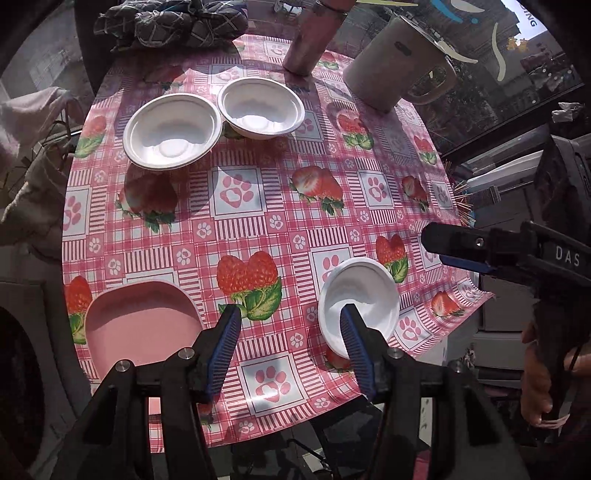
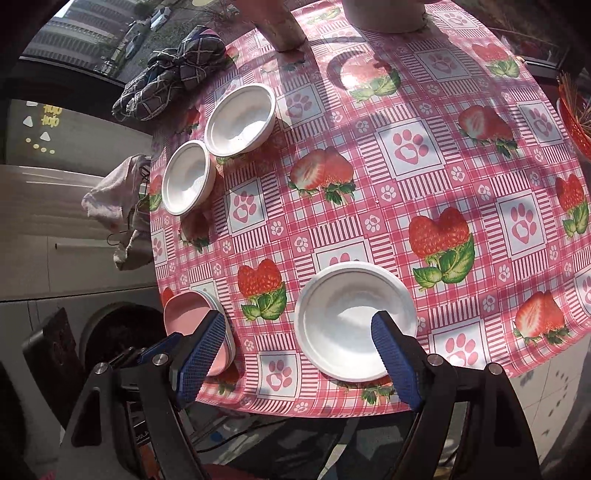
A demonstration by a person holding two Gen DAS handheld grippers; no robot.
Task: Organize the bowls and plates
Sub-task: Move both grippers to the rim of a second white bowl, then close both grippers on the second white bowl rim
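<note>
Three white bowls sit on the pink strawberry tablecloth [image 1: 258, 229]. Two stand side by side at the far left: one bowl [image 1: 173, 130] [image 2: 189, 176] and another bowl [image 1: 260, 107] [image 2: 241, 119]. A third white bowl [image 1: 359, 295] [image 2: 355, 320] sits near the front edge. A pink plate [image 1: 142, 325] [image 2: 192, 314] lies at the front left. My left gripper [image 1: 291, 314] is open and empty, above the cloth between the pink plate and the near bowl. My right gripper [image 2: 299, 325] is open and empty, its right finger over the near bowl; it also shows at the right of the left wrist view [image 1: 454, 251].
A beige pitcher [image 1: 395, 59] and a brownish cylinder [image 1: 310, 40] stand at the table's far side. A dark checked cloth bundle [image 1: 170, 22] [image 2: 173, 74] lies at the far left edge. A red holder with sticks [image 2: 572, 110] is at the right edge. A rag [image 2: 114, 192] hangs off the left.
</note>
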